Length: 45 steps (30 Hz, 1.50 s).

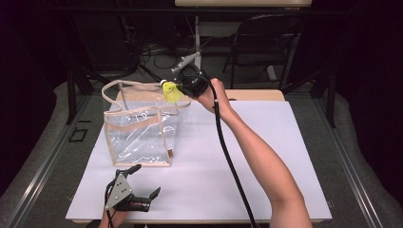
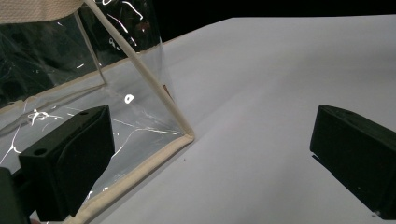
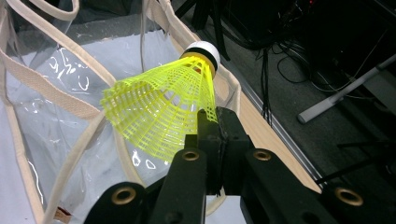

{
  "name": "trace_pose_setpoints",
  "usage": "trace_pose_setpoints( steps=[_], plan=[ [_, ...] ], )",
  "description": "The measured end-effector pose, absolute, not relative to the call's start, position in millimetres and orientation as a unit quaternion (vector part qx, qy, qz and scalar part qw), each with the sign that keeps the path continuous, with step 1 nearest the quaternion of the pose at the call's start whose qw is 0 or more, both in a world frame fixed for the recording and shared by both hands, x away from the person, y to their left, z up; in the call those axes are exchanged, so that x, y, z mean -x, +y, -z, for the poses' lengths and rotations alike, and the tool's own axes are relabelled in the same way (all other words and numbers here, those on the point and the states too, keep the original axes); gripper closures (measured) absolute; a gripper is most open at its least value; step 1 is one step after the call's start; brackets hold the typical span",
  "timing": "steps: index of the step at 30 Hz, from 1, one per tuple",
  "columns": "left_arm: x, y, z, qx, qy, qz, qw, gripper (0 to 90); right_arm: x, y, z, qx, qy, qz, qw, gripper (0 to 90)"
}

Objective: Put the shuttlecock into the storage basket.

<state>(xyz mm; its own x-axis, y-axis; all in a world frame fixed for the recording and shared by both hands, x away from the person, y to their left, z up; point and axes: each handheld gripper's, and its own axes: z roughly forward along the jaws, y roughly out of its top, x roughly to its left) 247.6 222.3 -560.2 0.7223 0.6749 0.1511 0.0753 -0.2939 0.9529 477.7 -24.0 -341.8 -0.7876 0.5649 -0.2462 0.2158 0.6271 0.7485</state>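
Right hand-held gripper [image 3: 215,126] clamps the yellow shuttlecock [image 3: 163,112] above the clear bag [image 1: 142,135] mouth (left hand-held gripper [image 1: 142,183] wide, idle).

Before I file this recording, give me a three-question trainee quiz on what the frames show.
1. True or false: the right claw is shut on the yellow shuttlecock.
2. Where is the shuttlecock relative to the clear tote bag? A) lying on the table beside it B) held above its open top, at the far right corner C) resting on its bottom
3. What state is the left claw in, and what does it hold?

Key: 1 true, it pinches the skirt's edge. 2 B. 3 open and holding nothing, near the table's front edge, its jaws pointing toward the bag's lower corner.
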Motion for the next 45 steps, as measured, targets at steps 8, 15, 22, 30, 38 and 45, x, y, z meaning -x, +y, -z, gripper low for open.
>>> trace_pose_setpoints(
  steps=[8, 15, 22, 30, 38, 45],
  plan=[
    [-247.4, 222.5, 560.3, -0.754, 0.250, -0.278, 0.540, 0.0, -478.1, -23.0, 343.3, -0.216, 0.874, -0.360, 0.244, 89.7],
    [-247.3, 222.5, 560.3, -0.754, 0.249, -0.278, 0.541, 0.0, -477.9, -21.5, 345.5, -0.203, 0.878, -0.352, 0.255, 89.6],
    [-247.3, 222.6, 560.3, -0.754, 0.250, -0.278, 0.540, 0.0, -479.0, -21.5, 346.8, -0.193, 0.880, -0.346, 0.262, 89.7],
    [-247.2, 222.6, 560.3, -0.754, 0.249, -0.278, 0.541, 0.0, -479.5, -21.0, 348.3, -0.187, 0.878, -0.345, 0.272, 89.6],
    [-247.1, 222.7, 560.3, -0.753, 0.250, -0.278, 0.542, 0.0, -477.6, -15.8, 351.7, -0.182, 0.881, -0.329, 0.286, 89.5],
    [-247.0, 222.9, 560.3, -0.753, 0.250, -0.278, 0.541, 0.0, -477.4, -12.7, 353.7, -0.171, 0.886, -0.318, 0.293, 89.3]
  ],
)
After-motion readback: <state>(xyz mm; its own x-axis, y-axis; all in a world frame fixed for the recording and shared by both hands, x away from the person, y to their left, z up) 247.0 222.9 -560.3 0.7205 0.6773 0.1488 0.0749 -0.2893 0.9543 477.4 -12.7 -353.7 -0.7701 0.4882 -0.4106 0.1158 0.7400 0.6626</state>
